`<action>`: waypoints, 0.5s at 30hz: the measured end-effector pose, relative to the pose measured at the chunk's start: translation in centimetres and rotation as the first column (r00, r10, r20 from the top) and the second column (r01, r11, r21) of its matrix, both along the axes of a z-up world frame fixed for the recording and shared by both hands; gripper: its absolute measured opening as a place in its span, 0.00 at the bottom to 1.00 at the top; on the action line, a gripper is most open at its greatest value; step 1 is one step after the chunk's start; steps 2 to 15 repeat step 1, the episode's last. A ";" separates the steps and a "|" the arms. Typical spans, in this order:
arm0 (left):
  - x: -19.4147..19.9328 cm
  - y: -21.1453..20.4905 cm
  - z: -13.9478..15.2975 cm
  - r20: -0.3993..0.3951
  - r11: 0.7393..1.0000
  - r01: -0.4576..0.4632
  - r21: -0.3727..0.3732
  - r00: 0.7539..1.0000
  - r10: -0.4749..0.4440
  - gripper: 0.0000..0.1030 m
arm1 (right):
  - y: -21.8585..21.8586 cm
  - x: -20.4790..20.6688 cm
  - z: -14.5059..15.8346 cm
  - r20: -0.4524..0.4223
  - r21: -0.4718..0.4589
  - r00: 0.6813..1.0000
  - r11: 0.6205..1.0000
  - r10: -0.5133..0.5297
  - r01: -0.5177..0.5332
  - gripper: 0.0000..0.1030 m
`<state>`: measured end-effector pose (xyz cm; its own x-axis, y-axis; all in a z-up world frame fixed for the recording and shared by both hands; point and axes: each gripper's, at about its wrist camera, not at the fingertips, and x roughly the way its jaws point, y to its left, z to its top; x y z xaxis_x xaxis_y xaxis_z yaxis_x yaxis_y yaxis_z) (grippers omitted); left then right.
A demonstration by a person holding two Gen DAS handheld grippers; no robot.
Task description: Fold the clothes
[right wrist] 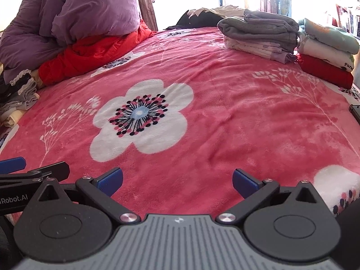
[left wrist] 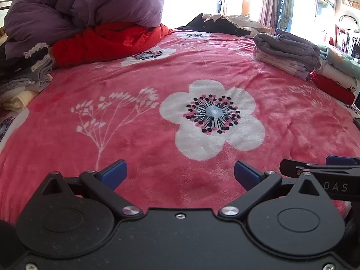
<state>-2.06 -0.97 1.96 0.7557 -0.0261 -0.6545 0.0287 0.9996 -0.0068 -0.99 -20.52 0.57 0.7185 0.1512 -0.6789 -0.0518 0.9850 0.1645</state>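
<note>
Hovering low over the bed, the left gripper (left wrist: 180, 173) has its blue-padded fingers (left wrist: 114, 173) spread wide with nothing between them, only the pink fleece blanket (left wrist: 157, 148) showing in the gap. The right gripper (right wrist: 177, 180) hangs just beside it at the same height, likewise wide open and empty; part of it shows at the right edge of the left wrist view (left wrist: 315, 171), and part of the left one shows at the left edge of the right wrist view.

A big white flower (left wrist: 211, 117) printed on the blanket lies straight ahead of the left gripper, with a white sprig pattern to its left. No garment lies on the stretch of blanket directly under either gripper.

The clothes sit around the edges of the bed. On the far right stands a folded stack topped by a grey garment (right wrist: 258, 25) over pale lilac pieces; just beside it is a second stack (right wrist: 326, 51) with a mint top, a white piece and a red one at the bottom. At the far end lies a loose heap of dark and cream clothes (left wrist: 225, 23). On the left, a purple quilt (left wrist: 78, 6) rests on a red quilt (left wrist: 108, 40), and nearer, at the left edge, is a pile of grey, black and cream folded items (left wrist: 24, 74) with ruffled trim.

A small dark object (right wrist: 355, 111) lies at the blanket's right edge; I cannot tell what it is.
</note>
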 end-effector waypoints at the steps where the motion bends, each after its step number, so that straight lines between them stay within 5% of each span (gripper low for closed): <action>1: 0.0 0.0 0.0 -0.001 1.000 0.001 0.001 1.000 -0.001 1.00 | 0.0 0.0 0.0 0.002 -0.002 1.000 1.000 -0.002 0.002 1.00; 15: 0.0 0.0 0.0 -0.001 1.000 0.001 0.001 1.000 -0.001 1.00 | 0.0 0.0 0.0 0.002 -0.002 1.000 1.000 -0.002 0.002 1.00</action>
